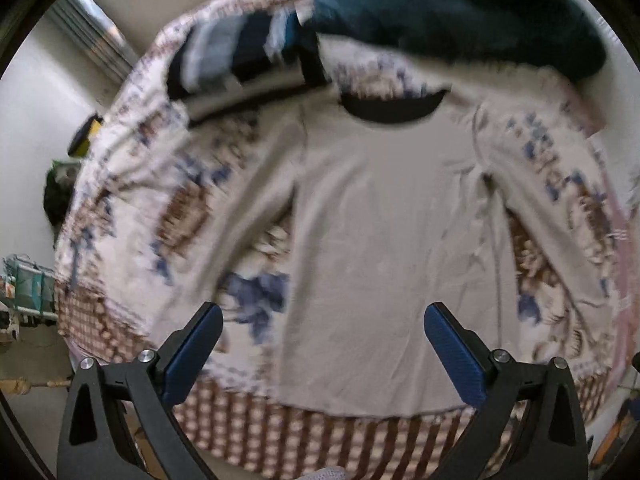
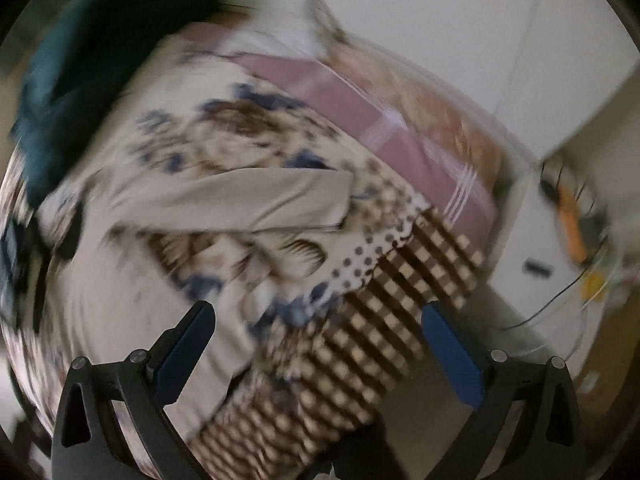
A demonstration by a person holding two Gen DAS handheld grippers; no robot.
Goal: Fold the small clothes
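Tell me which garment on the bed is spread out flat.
The beige long-sleeved shirt, sleeves out, black collar; the teal garment is heaped and the striped clothes are stacked.

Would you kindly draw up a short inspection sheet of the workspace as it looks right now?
Surface: bed with floral bedspread, checked border at the near edge.
Job's things: beige shirt spread flat, sleeves out; folded stack behind it.
Clutter: dark teal garment heaped at the far side.
Grippers: left gripper and right gripper open, holding nothing.
Cables: thin cable on the white unit.
Surroundings: white walls, window; frames blurred.
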